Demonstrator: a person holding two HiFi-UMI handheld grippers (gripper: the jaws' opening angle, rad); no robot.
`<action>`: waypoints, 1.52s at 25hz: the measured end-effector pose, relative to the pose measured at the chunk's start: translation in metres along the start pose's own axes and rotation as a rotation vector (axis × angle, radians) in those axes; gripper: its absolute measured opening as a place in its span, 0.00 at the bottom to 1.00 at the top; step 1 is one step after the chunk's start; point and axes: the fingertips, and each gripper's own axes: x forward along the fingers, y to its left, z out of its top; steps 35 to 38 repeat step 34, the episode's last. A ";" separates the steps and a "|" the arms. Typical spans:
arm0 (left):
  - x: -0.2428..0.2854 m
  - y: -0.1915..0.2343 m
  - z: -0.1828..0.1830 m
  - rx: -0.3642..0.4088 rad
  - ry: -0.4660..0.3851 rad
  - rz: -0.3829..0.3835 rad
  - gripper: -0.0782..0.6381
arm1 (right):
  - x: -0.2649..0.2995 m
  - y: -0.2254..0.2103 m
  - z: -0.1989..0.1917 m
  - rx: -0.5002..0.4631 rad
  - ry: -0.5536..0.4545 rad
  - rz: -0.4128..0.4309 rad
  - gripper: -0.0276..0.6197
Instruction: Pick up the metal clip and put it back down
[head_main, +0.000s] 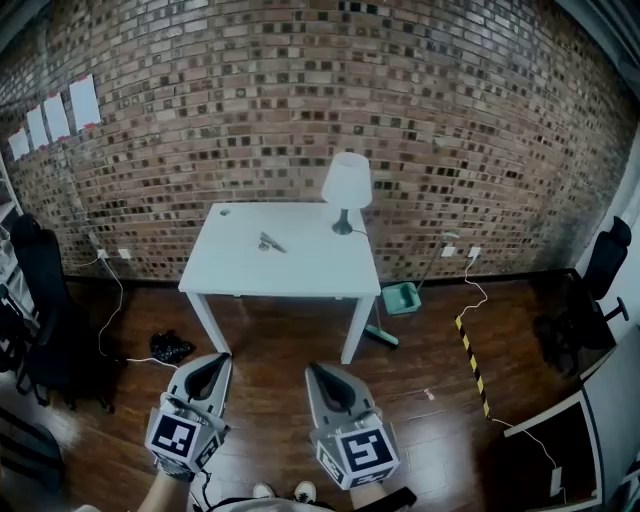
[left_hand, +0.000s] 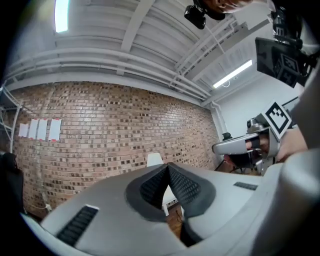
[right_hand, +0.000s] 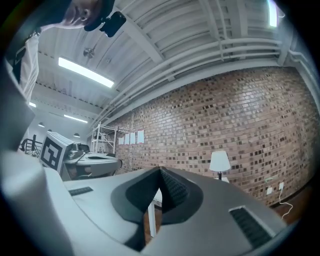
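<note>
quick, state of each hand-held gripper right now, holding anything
Left hand-held gripper: closed, holding nothing.
Right hand-held gripper: closed, holding nothing.

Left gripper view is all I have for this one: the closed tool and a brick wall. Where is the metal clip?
Observer: The head view shows the metal clip lying on the white table, left of the lamp, with nothing touching it.
Operator: How near are the tools?
Observer: Both are held low over the wooden floor, well short of the table: left tool, right tool.
Operator: Is the right one holding anything?
Observer: No. The right gripper view shows its jaws together with nothing between them.
</note>
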 end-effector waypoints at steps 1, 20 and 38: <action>0.000 0.003 0.001 -0.006 -0.002 0.006 0.13 | 0.002 0.003 0.003 -0.007 -0.013 0.005 0.01; 0.001 0.031 0.006 0.016 -0.040 -0.030 0.13 | 0.037 0.029 0.012 -0.092 -0.008 0.008 0.01; 0.003 0.035 0.008 -0.003 -0.034 -0.036 0.13 | 0.048 0.033 0.013 -0.105 0.005 0.023 0.01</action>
